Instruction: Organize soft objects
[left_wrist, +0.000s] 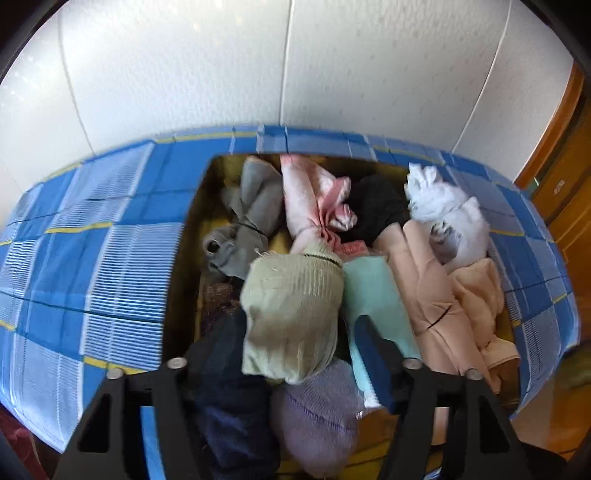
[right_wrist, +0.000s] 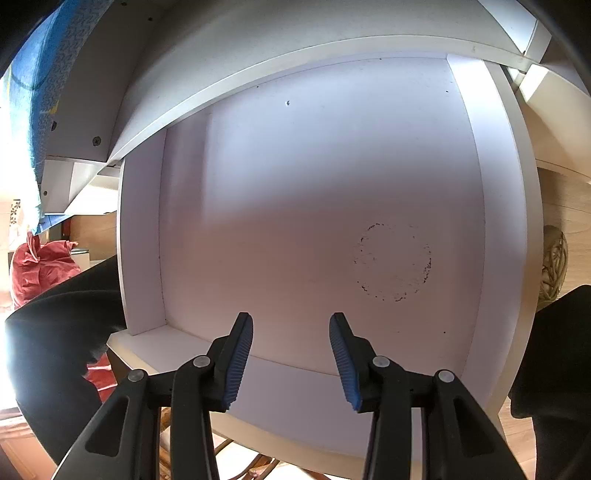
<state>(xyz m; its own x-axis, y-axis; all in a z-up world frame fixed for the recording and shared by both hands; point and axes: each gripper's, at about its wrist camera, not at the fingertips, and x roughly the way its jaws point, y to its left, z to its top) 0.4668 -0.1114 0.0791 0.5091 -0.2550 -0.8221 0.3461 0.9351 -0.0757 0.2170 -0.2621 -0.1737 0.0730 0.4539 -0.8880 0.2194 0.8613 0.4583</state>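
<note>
In the left wrist view my left gripper (left_wrist: 295, 332) is shut on an olive-green ribbed knit bundle (left_wrist: 291, 314) and holds it above a yellow box (left_wrist: 207, 195) full of rolled clothes: grey (left_wrist: 251, 206), pink (left_wrist: 314, 199), black (left_wrist: 376, 203), white fluffy (left_wrist: 450, 218), peach (left_wrist: 436, 295), mint (left_wrist: 373, 295), lilac (left_wrist: 317, 413) and navy (left_wrist: 229, 398) pieces. The left finger is hidden behind the bundle. In the right wrist view my right gripper (right_wrist: 291, 354) is open and empty over a bare white drawer (right_wrist: 295, 206).
The box sits on a blue checked cloth (left_wrist: 92, 258) against a white wall. A wooden door (left_wrist: 565, 166) stands at the right. Beside the drawer are a red bag (right_wrist: 40, 266), a woven ball (right_wrist: 554, 266) and a wooden floor.
</note>
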